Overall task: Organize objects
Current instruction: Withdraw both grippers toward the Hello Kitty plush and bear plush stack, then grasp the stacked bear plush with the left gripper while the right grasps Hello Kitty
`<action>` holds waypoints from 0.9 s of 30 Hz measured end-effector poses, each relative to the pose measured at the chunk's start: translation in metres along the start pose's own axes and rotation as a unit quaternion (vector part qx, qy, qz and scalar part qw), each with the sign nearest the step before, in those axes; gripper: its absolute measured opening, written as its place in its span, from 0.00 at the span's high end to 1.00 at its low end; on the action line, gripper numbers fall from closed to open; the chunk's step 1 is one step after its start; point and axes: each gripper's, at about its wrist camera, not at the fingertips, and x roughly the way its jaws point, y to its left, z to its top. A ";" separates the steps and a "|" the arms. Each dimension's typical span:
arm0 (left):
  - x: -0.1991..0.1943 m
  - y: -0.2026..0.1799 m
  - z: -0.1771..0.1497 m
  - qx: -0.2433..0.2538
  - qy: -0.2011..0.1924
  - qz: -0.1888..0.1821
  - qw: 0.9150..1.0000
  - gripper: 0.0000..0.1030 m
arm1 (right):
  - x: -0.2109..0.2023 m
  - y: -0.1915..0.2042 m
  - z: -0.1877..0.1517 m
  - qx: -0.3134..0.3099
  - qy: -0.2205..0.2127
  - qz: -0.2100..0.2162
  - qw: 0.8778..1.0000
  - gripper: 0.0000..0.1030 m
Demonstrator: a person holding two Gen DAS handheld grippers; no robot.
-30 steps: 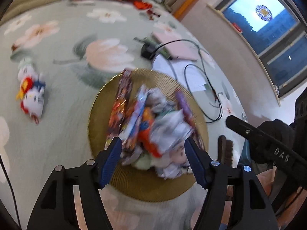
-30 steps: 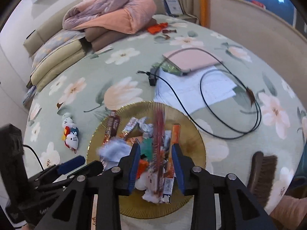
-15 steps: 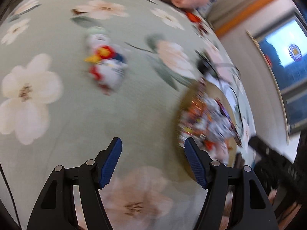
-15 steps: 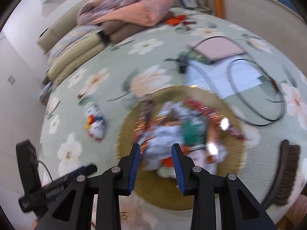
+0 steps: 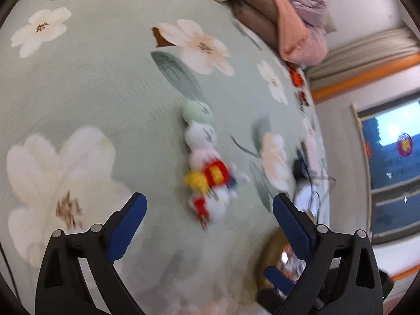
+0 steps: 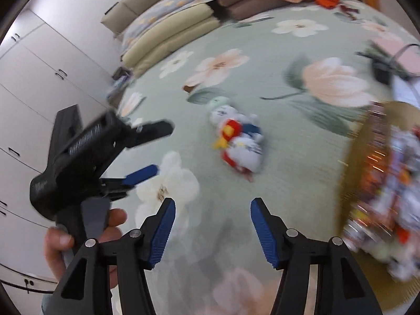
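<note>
**Floral bedspread, both grippers empty, plush toys ahead**

Green flowered bedspread (image 5: 99, 84) fills both views, frames blurred. Plush toy cluster (image 5: 207, 173) lies straight ahead of the left gripper (image 5: 208, 211), just beyond its fingertips, long axis running away from it, roughly centred in the gap. Left gripper spread wide, holding nothing, touching nothing. Right gripper (image 6: 212, 219) also wide apart and empty; toys (image 6: 237, 141) sit farther ahead of it. Left looks nearer. Gold plate (image 6: 354, 162) of snack packets off to the right gripper's right.
</note>
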 end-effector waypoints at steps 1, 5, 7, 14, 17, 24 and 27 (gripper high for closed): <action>0.005 0.001 0.006 0.002 -0.003 0.004 1.000 0.06 | 0.012 0.000 0.005 0.001 0.002 -0.009 1.000 0.42; 0.042 -0.003 0.032 0.034 -0.001 0.028 0.999 0.06 | 0.070 -0.016 0.023 0.024 0.015 -0.047 0.999 0.42; 0.060 -0.006 0.041 0.051 0.006 0.032 0.998 0.06 | 0.085 -0.027 0.030 0.035 0.012 -0.057 0.998 0.42; 0.112 -0.009 0.052 0.072 0.027 0.045 0.996 0.07 | 0.118 -0.050 0.047 0.057 0.016 -0.061 0.996 0.42; 0.118 -0.022 0.045 0.121 0.012 0.085 0.989 0.11 | 0.130 -0.052 0.051 0.052 0.019 -0.060 0.997 0.41; 0.105 -0.026 0.035 0.147 -0.007 0.099 0.984 0.63 | 0.132 -0.036 0.053 0.011 0.022 -0.066 0.997 0.56; 0.089 -0.023 0.029 0.152 -0.006 0.089 0.984 0.63 | 0.124 -0.038 0.047 -0.004 0.032 -0.074 0.997 0.57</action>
